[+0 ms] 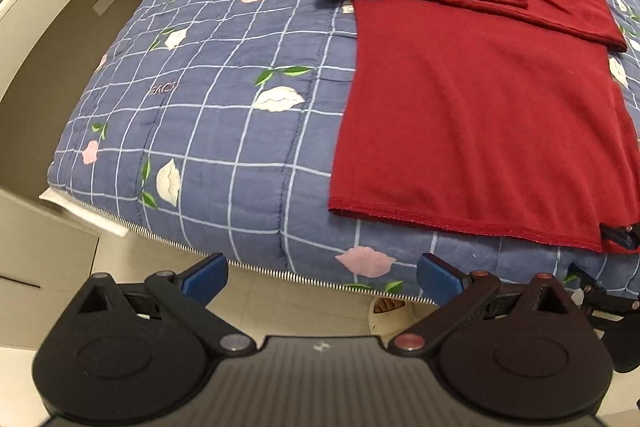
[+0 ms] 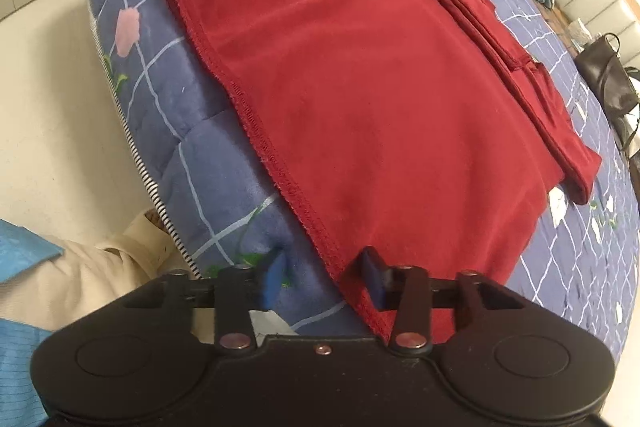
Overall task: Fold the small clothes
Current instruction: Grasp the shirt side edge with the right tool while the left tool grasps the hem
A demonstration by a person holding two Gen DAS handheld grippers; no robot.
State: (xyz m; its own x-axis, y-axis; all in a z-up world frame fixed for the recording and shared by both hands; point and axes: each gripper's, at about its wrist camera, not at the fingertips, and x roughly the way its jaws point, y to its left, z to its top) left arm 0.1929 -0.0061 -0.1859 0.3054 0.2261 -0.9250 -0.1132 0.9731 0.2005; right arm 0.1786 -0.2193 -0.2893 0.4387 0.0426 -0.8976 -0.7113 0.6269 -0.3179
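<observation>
While the red shirt lies flat on the blue checked quilt, sleeves folded across its chest, I hold the left gripper spread wide off the bed's edge. My right gripper is spread astride the shirt's near hem corner, not pinching.

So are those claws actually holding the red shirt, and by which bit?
No hold yet. The right gripper has open jaws straddling the red shirt's bottom hem corner. The left gripper is open, off the bed.
</observation>
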